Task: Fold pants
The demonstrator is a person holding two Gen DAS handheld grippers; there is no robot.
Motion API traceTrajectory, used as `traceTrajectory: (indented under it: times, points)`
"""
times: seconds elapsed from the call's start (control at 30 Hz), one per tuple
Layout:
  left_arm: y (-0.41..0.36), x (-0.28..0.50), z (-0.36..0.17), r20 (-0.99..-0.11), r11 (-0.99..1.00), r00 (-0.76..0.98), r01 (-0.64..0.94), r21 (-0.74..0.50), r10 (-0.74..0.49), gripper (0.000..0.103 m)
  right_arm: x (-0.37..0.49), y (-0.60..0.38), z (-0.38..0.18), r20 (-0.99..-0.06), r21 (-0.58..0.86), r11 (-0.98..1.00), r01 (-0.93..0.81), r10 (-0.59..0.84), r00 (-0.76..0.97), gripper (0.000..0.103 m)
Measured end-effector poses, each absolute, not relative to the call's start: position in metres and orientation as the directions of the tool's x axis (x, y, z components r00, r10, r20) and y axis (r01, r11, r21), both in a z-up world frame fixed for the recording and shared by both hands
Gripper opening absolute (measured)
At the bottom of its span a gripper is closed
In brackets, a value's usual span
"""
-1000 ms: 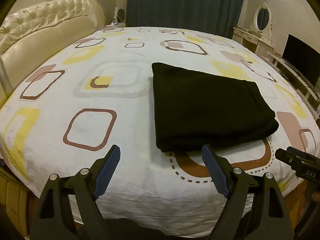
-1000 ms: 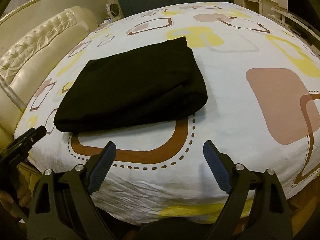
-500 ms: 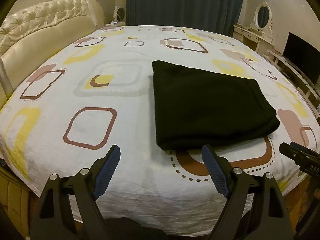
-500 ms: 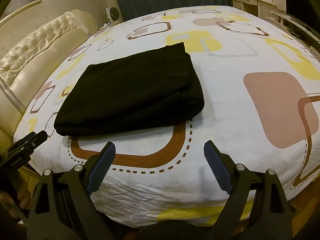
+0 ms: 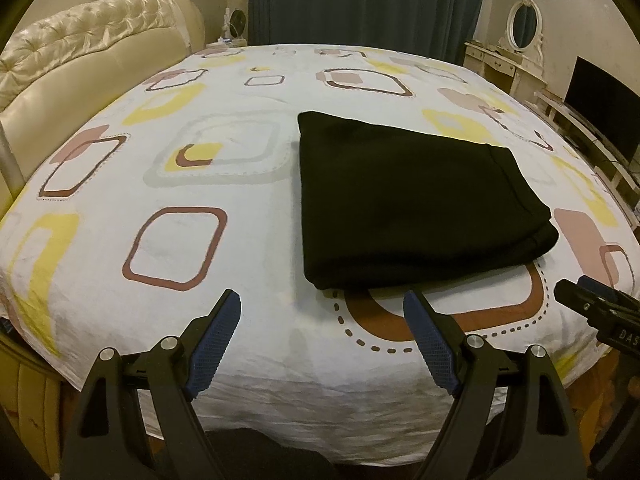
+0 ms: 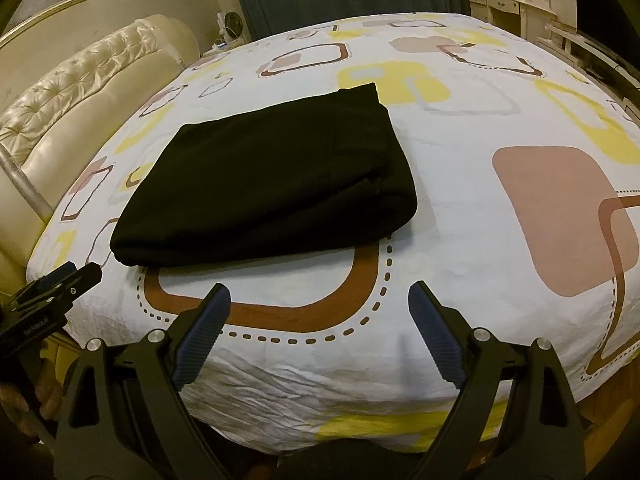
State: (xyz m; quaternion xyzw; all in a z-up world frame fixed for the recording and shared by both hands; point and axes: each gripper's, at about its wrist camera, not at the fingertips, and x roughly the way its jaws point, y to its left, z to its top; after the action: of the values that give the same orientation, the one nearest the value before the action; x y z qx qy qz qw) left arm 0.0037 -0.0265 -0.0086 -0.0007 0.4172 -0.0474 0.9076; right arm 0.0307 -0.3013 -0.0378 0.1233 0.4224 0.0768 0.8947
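Note:
Black pants lie folded into a flat rectangle on the patterned bed sheet. They also show in the right wrist view. My left gripper is open and empty, held above the near edge of the bed, short of the pants' near left corner. My right gripper is open and empty, held short of the pants' near right edge. Each gripper shows at the edge of the other's view, the right one and the left one.
A cream tufted headboard runs along the left. A dark curtain hangs behind the bed. A white dressing table with an oval mirror and a dark TV screen stand at the right.
Both grippers have drawn back slightly from the bed and stayed open. The folded pants have not moved.

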Motion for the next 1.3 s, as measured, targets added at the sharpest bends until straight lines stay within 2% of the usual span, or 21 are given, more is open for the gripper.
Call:
traceTrajectory:
  times: [0.77,0.83,1.0,1.1,1.17,1.3]
  points:
    - [-0.032,0.003,-0.006,-0.745,0.997,0.665,0.076,-0.007,-0.056,0.083,0.028,-0.291,-0.042,-0.746,0.259,0.964,-0.059,0.239,0.622,0.091]
    - [-0.032,0.003,-0.006,-0.748,0.997,0.662,0.078,-0.006,-0.056,0.086,0.028,-0.290,-0.042,-0.747,0.262,0.963,-0.064,0.244,0.619,0.091]
    - [-0.033,0.005,-0.004,-0.760,0.998,0.648,0.067,0.004,-0.041,0.087,0.028,-0.288,-0.044,-0.751,0.262,0.963,-0.067,0.247,0.612,0.091]
    - [-0.029,0.006,0.000,-0.753,0.999,0.658,0.014,0.035,0.017,0.091,0.028,-0.287,-0.044,-0.751,0.266,0.962,-0.068,0.251,0.611,0.091]
    - [-0.024,0.006,0.008,-0.723,0.999,0.689,0.046,-0.013,-0.042,0.091,0.027,-0.286,-0.045,-0.752,0.272,0.960,-0.069,0.257,0.607,0.091]
    - [-0.015,0.015,0.026,-0.701,0.997,0.711,0.078,0.005,-0.052,0.091,0.027,-0.287,-0.040,-0.742,0.322,0.943,-0.085,0.307,0.596,0.091]
